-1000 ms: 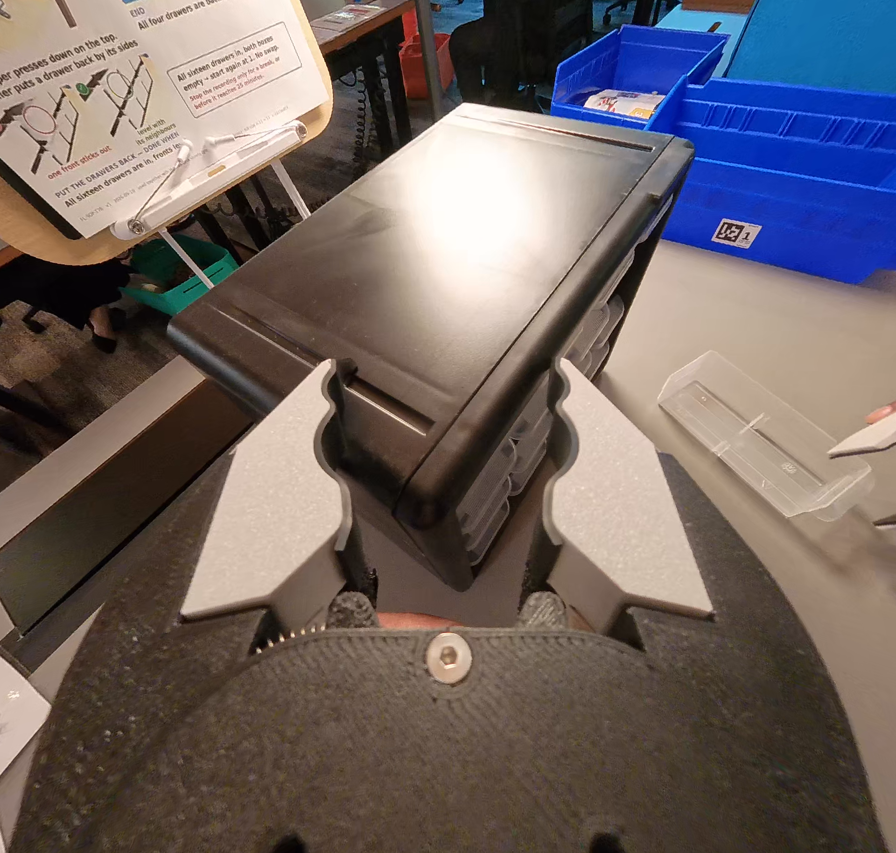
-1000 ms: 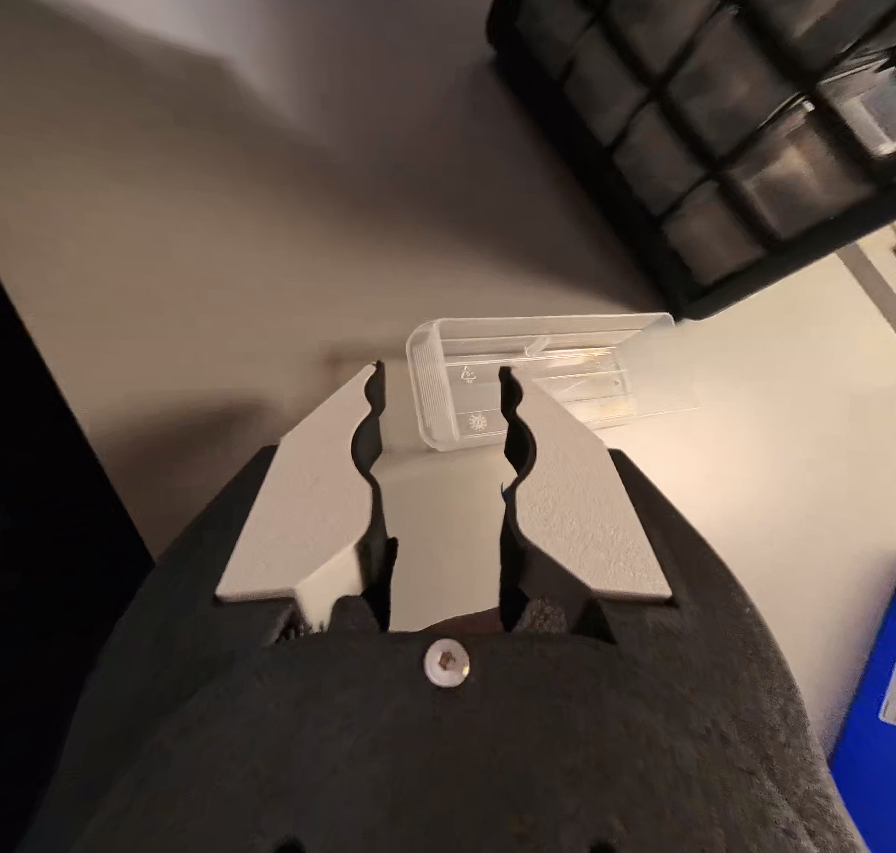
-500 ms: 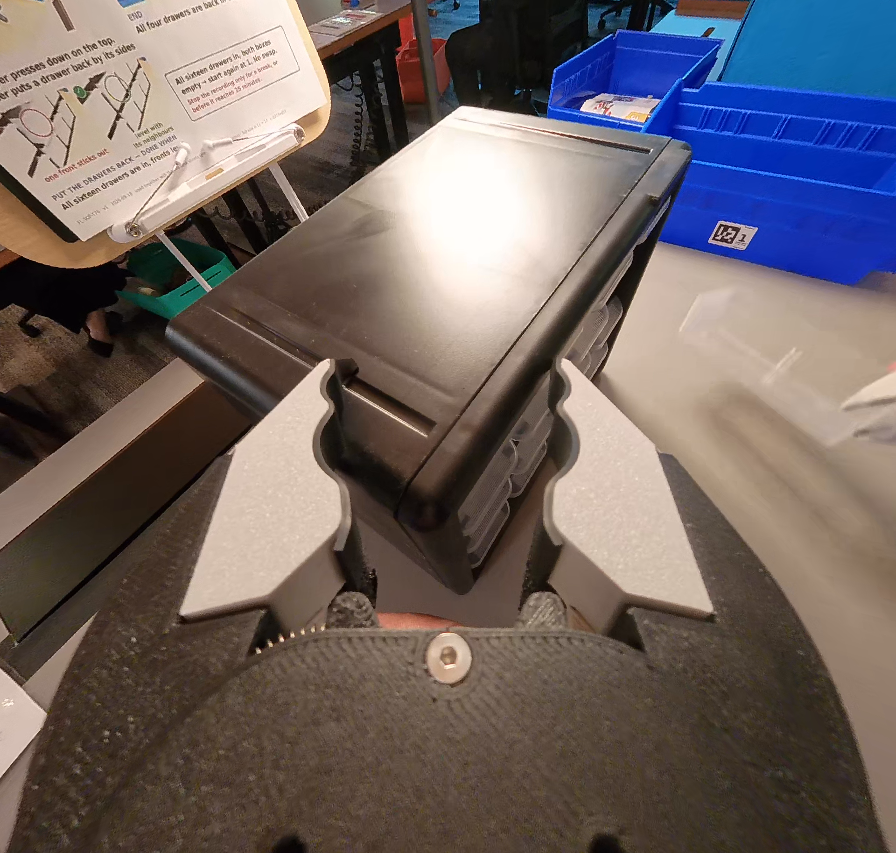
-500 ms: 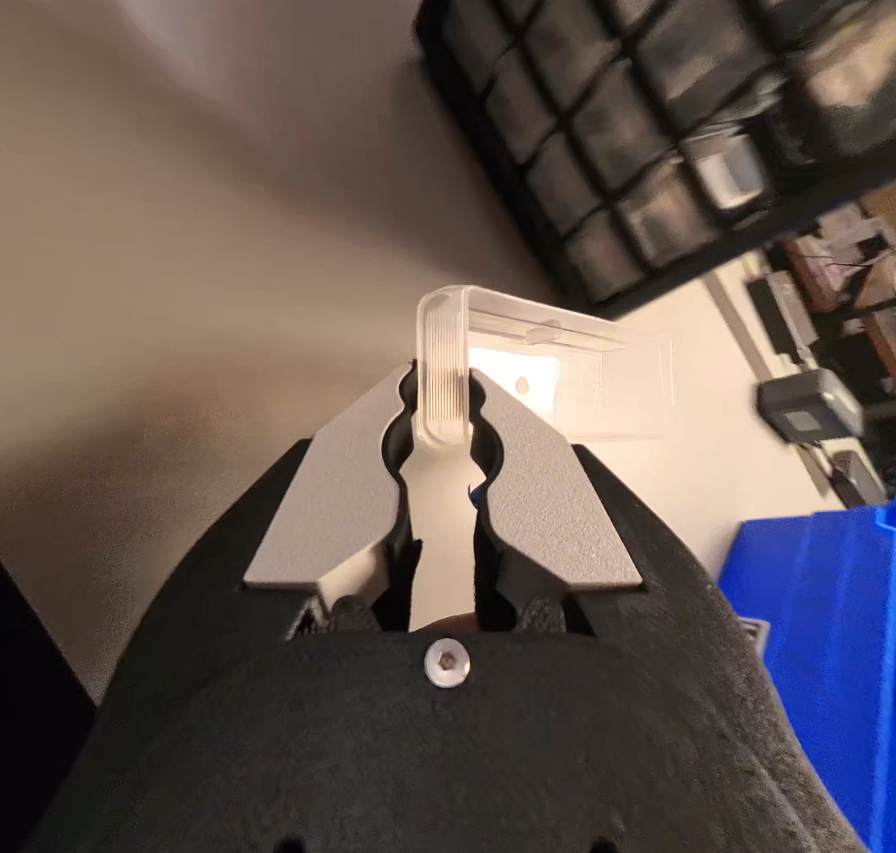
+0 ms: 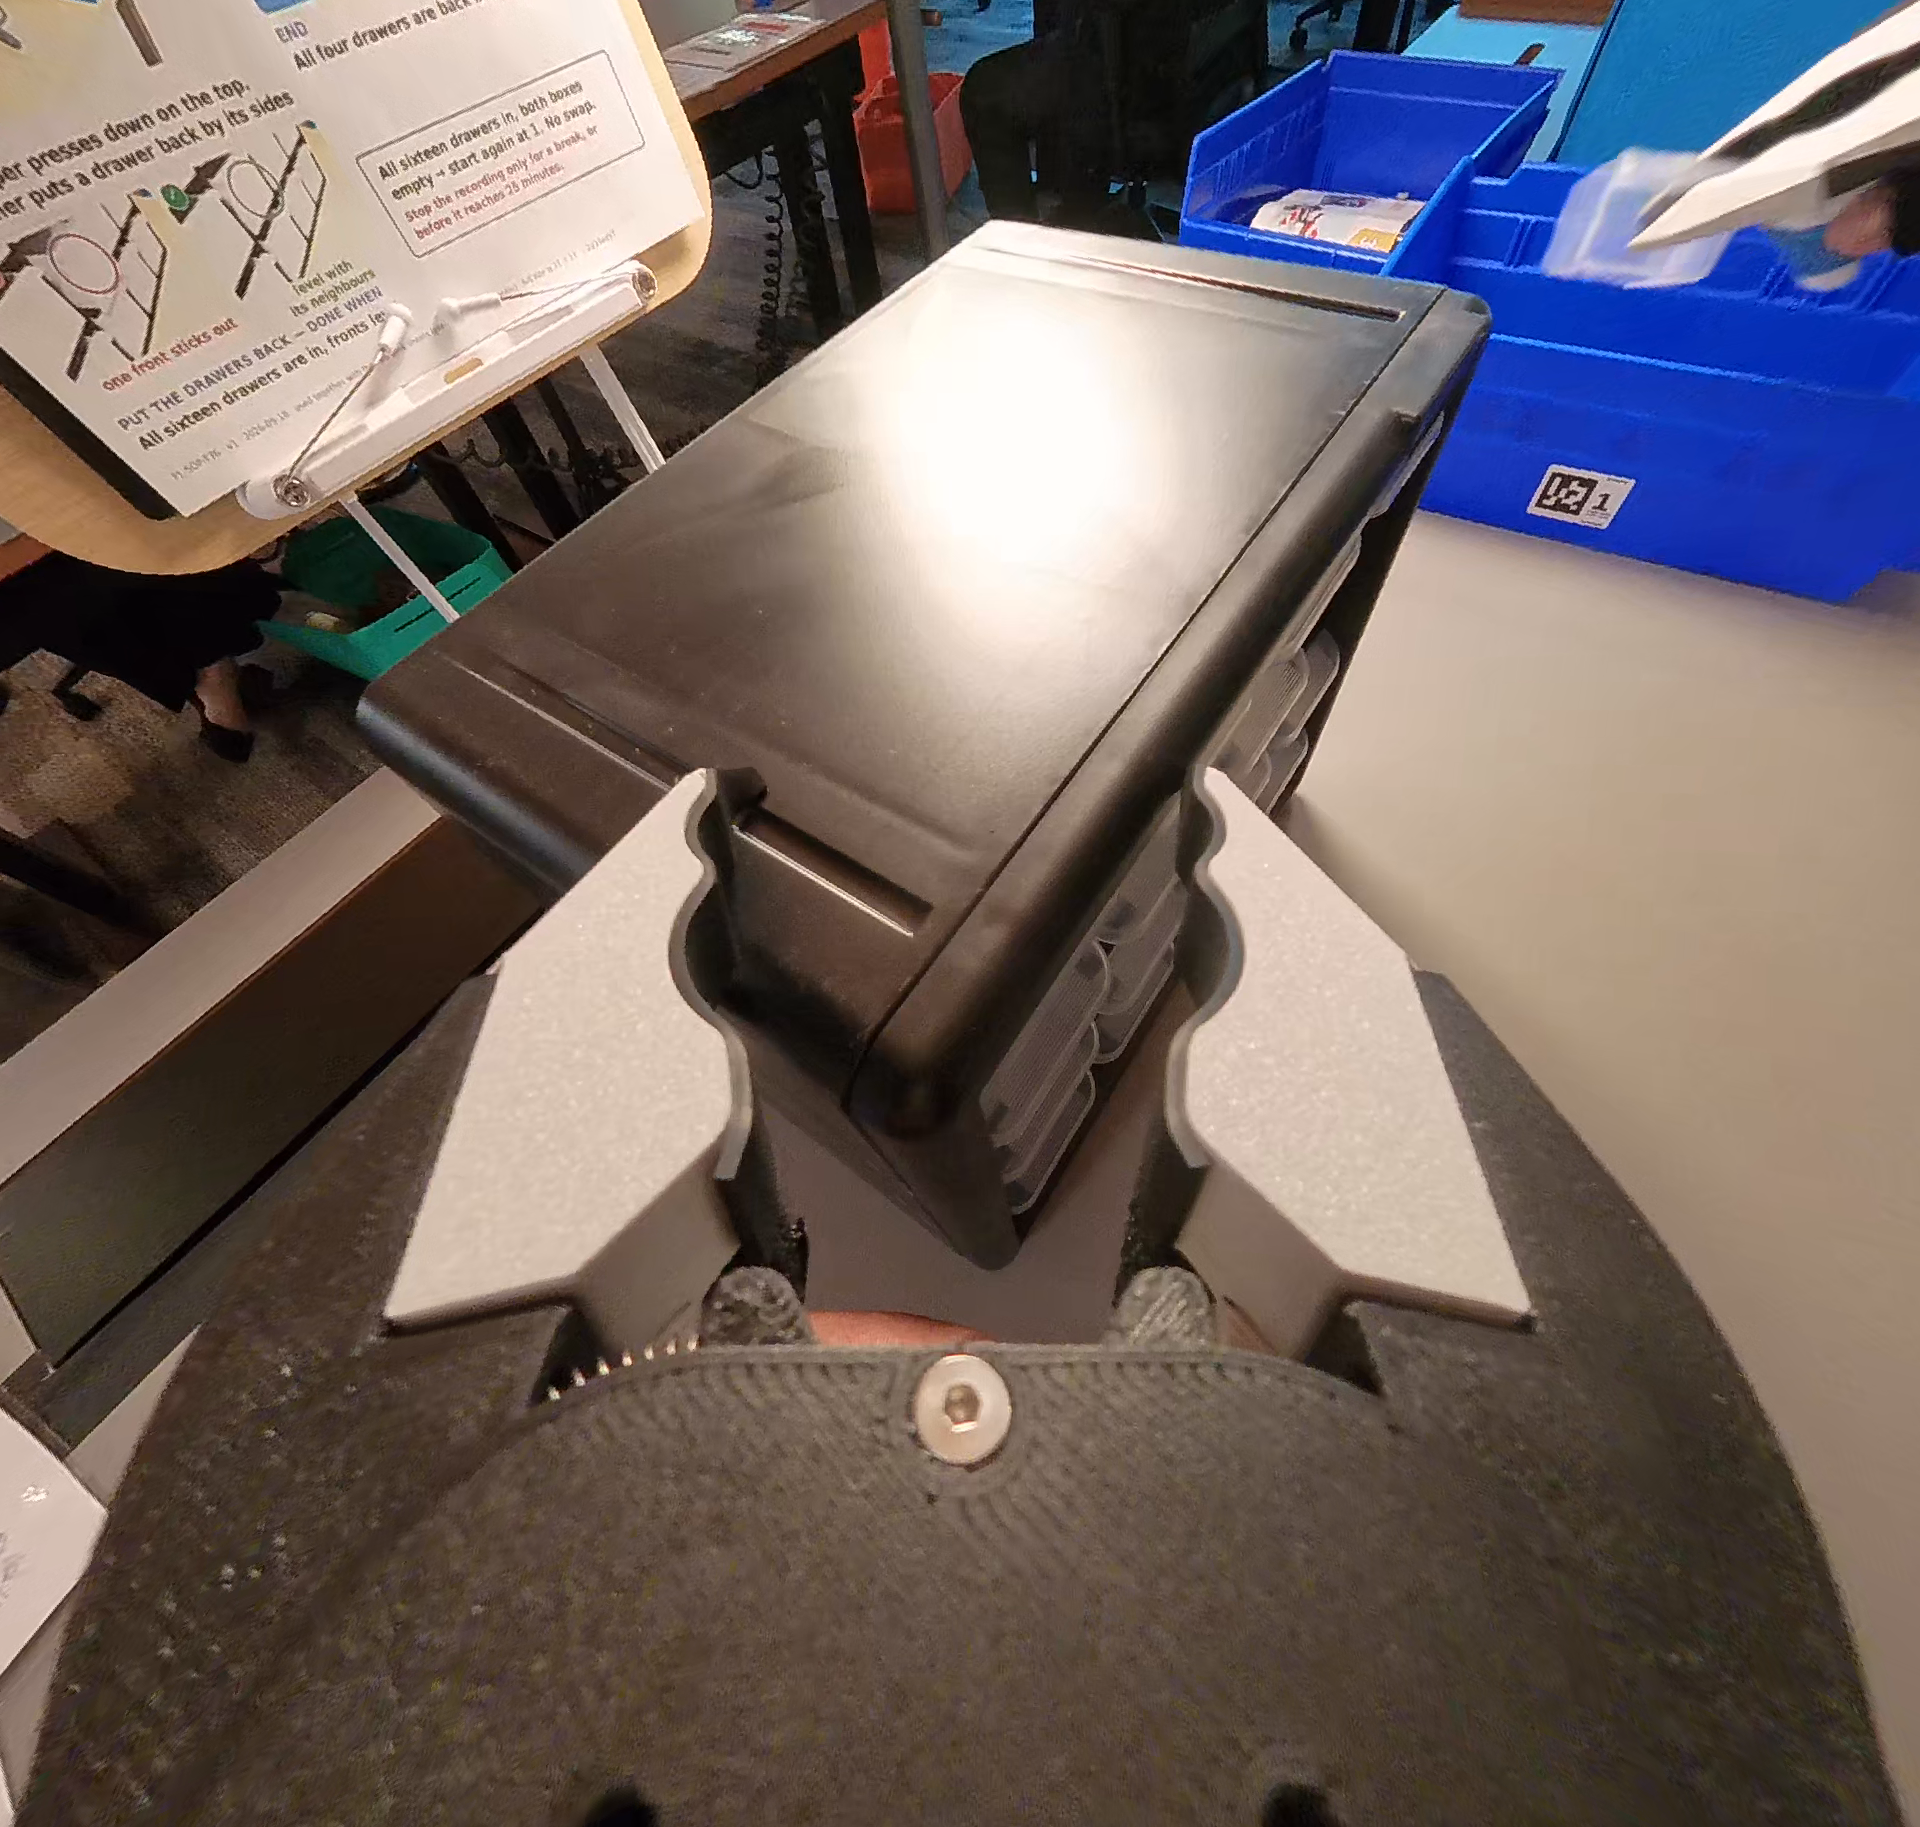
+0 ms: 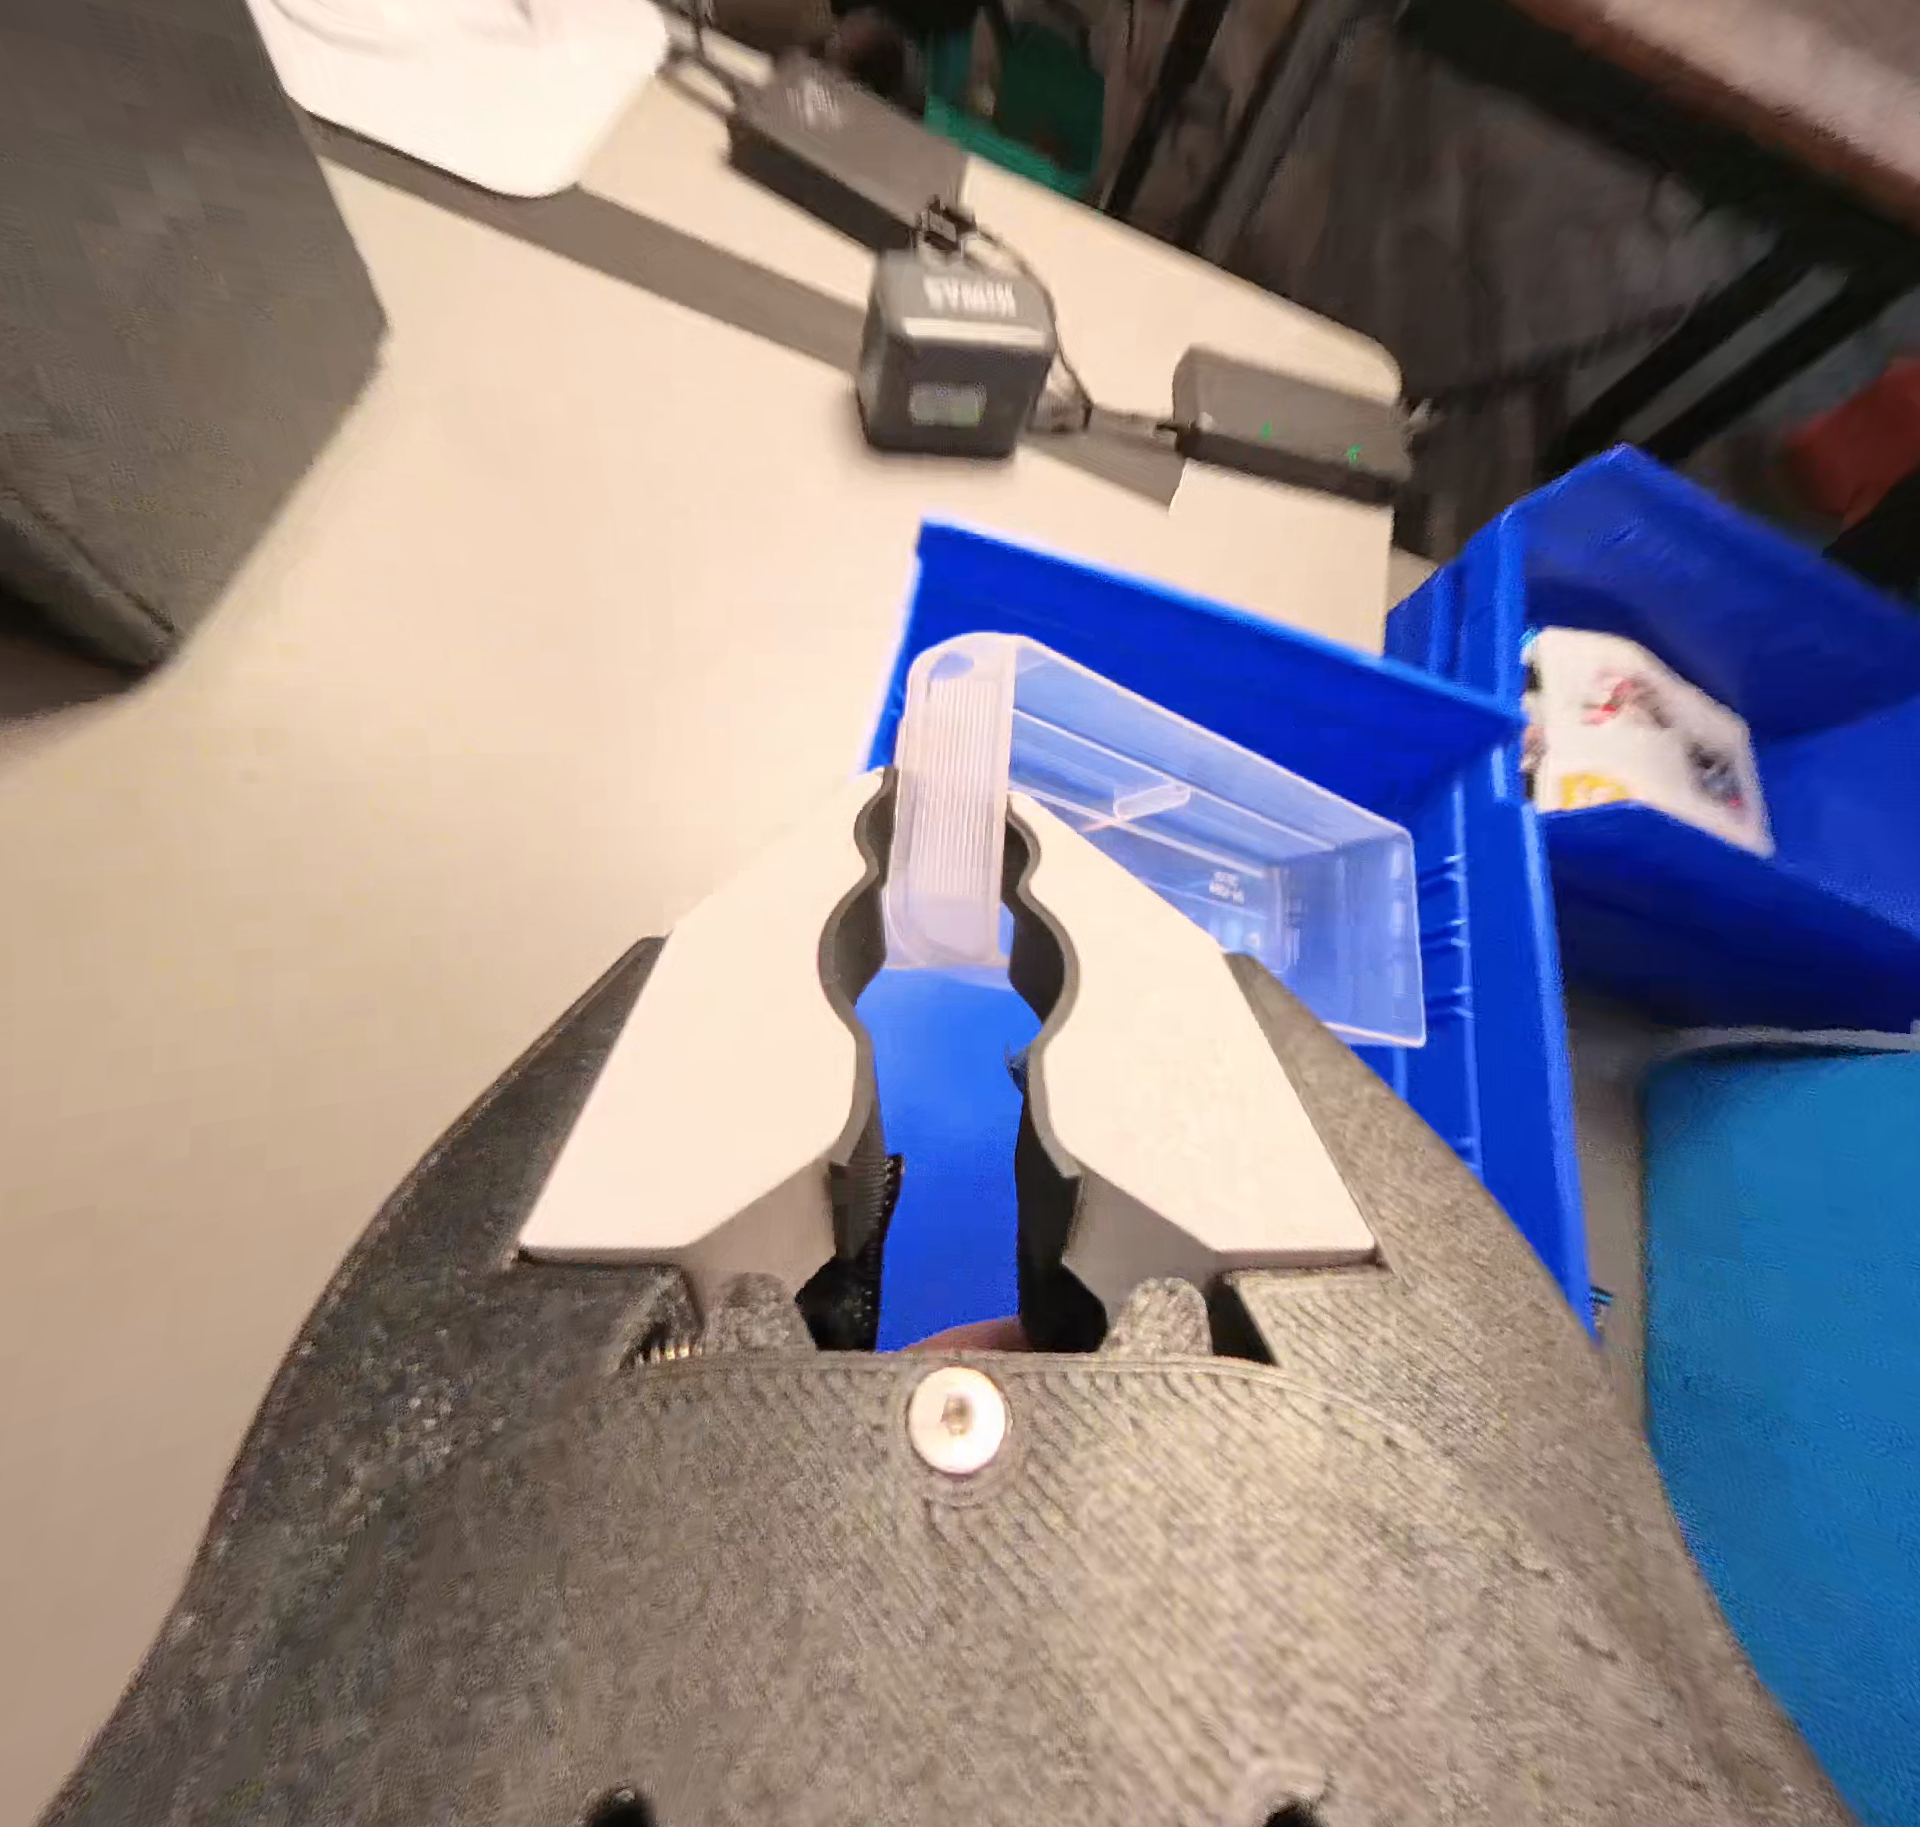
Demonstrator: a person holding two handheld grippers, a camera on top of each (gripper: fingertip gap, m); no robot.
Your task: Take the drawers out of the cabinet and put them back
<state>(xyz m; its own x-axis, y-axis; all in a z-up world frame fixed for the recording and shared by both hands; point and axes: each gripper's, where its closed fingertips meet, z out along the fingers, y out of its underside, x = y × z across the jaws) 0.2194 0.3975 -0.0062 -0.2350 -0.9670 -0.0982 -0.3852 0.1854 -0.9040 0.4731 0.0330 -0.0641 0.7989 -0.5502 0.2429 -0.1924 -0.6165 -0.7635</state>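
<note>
The black cabinet (image 5: 987, 551) stands on the grey table (image 5: 1610, 894), with clear drawers (image 5: 1049, 1081) in its front. My left gripper (image 5: 951, 801) is open wide, and its fingers straddle the cabinet's near top corner. My right gripper (image 6: 951, 801) is shut on the ribbed front of a clear plastic drawer (image 6: 1195, 821) and holds it in the air over a blue bin (image 6: 1195, 634). In the left wrist view the right gripper (image 5: 1766, 156) and its drawer (image 5: 1621, 219) show blurred at the top right. The cabinet (image 6: 156, 271) is a dark blur at the left of the right wrist view.
An instruction board (image 5: 312, 167) on an easel stands left of the cabinet. Blue bins (image 5: 1714, 406) line the table's far side; one (image 6: 1662, 738) holds a printed packet. Black power units (image 6: 951, 364) and a white object (image 6: 436, 42) sit farther along the table.
My right gripper shut on the front of the clear drawer that lay on the table, lifted it and carried it over the blue bin. My left gripper has stayed at the cabinet's corner.
</note>
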